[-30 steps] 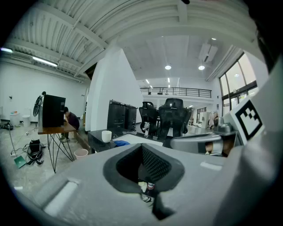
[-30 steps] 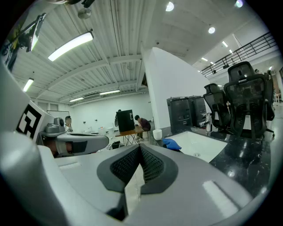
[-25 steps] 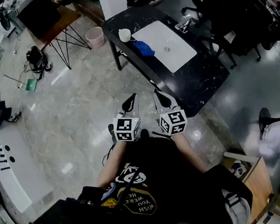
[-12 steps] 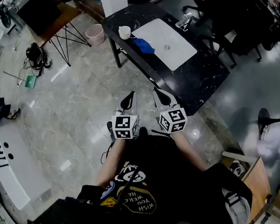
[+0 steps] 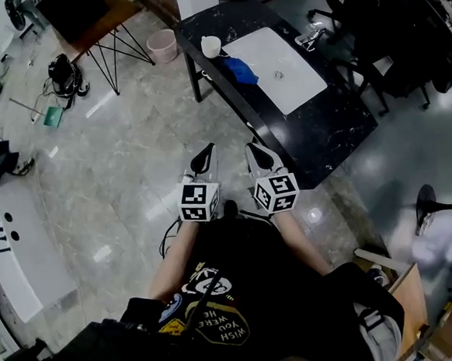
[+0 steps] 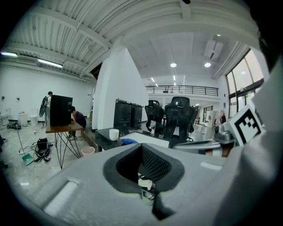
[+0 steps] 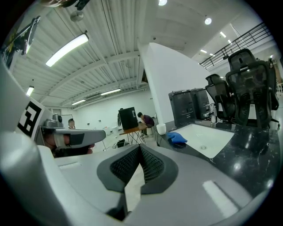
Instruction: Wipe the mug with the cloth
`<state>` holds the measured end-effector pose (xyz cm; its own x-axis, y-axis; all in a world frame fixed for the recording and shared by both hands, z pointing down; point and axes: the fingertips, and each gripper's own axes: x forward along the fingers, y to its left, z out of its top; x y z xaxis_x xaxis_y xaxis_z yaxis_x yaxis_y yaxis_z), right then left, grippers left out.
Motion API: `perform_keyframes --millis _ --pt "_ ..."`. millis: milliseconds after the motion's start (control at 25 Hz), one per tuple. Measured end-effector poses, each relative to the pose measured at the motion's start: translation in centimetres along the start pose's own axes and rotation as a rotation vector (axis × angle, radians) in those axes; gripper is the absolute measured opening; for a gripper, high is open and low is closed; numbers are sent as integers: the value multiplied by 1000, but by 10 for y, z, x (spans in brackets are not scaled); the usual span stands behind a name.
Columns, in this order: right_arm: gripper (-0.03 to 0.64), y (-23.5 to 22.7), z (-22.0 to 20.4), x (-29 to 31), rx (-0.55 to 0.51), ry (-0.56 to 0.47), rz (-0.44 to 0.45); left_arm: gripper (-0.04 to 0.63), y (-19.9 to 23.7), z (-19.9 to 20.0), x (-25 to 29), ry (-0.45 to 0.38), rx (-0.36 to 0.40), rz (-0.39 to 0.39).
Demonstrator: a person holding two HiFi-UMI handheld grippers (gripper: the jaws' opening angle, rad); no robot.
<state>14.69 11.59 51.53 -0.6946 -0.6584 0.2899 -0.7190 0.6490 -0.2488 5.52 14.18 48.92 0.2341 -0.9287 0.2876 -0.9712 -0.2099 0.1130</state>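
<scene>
**Step in hand:** approach phase; nothing is being touched yet. The person is standing on the grey floor (image 5: 117, 184), well apart from the black tabletop (image 5: 323, 129) running across the upper right of the head view.

**Tools:** the left gripper (image 5: 205, 157) and right gripper (image 5: 260, 154) are being held low at frame centre, close to the body. They are side by side and pointing toward the tabletop.

**Fingers:** the left fingers (image 6: 155, 166) are meeting at the tips with nothing between them. The right fingers (image 7: 152, 166) are likewise pressing tip to tip, empty.

**Task items:**
- The white mug (image 5: 211, 46) is standing upright at the far upper end of the tabletop.
- The blue cloth (image 5: 241, 71) is lying crumpled just beside it, against the edge of a white mat (image 5: 279, 62).
- Neither is being handled.

**Judgement:** wiping is not yet begun. The next move is calling for closing in on the tabletop and spreading both pairs of fingers. One pair is then taking the cloth while the other is steadying the mug. Which tool is suiting which job I cannot tell from here.
</scene>
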Motion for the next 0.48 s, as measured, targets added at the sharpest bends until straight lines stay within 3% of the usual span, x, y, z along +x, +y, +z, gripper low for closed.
perform_keyframes --millis 240,480 --pt "3 8 -4 21 26 36 4 5 27 -3 9 35 -17 3" --pt "3 3 9 56 13 53 -15 5 61 13 38 15 -11 -34"
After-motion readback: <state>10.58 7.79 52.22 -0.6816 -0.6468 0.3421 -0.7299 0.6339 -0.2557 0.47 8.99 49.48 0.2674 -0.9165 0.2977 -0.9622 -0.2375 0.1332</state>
